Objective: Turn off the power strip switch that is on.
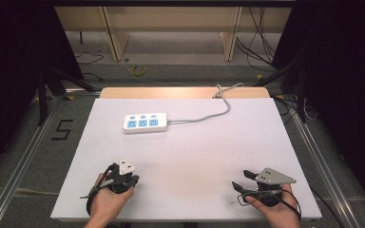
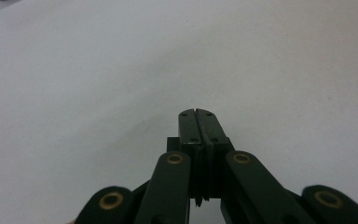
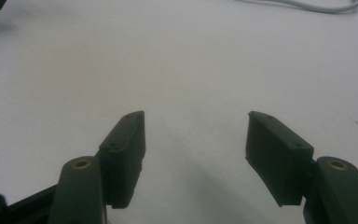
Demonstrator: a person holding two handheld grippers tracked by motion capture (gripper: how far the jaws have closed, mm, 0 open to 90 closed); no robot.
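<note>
A white power strip (image 1: 145, 123) with three blue sockets lies at the back left of the white table top (image 1: 190, 152). Its grey cable (image 1: 209, 114) runs right and off the far edge; a stretch of that cable (image 3: 307, 5) crosses the top of the right gripper view. My left gripper (image 1: 134, 178) rests near the front left edge, held in a hand, its jaws pressed together with nothing between them (image 2: 197, 113). My right gripper (image 1: 242, 179) sits at the front right, pointing left, jaws wide apart and empty (image 3: 196, 116).
Beyond the table are wooden desk legs (image 1: 116, 38) and loose cables on the floor (image 1: 138, 70). Metal rails (image 1: 19, 166) run along both sides of the table. A "5" (image 1: 62, 129) is marked on the floor at left.
</note>
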